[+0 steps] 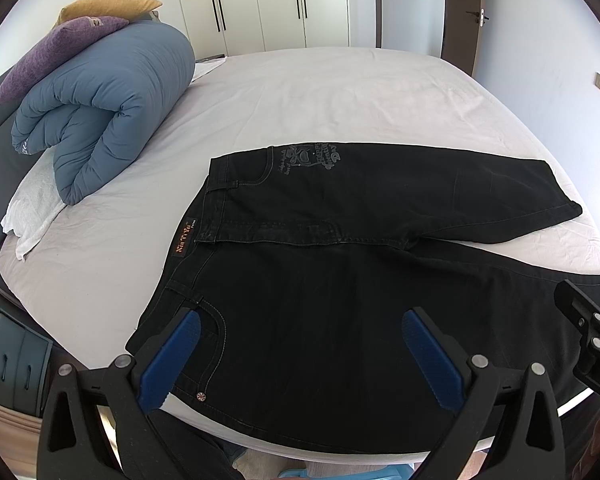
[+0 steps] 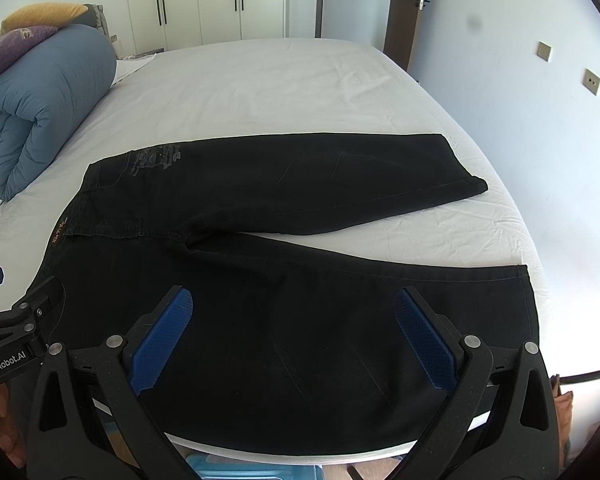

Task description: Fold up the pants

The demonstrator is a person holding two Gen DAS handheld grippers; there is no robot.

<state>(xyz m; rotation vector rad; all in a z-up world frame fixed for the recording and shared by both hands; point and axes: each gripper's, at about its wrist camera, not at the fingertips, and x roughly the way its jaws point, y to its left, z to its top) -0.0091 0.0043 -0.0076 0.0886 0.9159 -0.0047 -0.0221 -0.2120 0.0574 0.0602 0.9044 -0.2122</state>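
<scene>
White bed (image 1: 340, 92) carries black pants (image 1: 340, 280) spread flat, legs splayed rightward. Left gripper (image 1: 300, 352) and right gripper (image 2: 294, 336) hover level above the near edge, jaws wide, empty.

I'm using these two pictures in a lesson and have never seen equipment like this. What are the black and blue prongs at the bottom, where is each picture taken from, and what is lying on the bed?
No robot here: a person holds a two-finger tool in each hand, with a camera looking along its fingers. One picture is from the left gripper, the other from the right gripper. Both are open and hold nothing. Black pants lie spread flat on the white bed, legs apart, not yet folded. A rolled blue duvet and pillows sit at the far left.
</scene>
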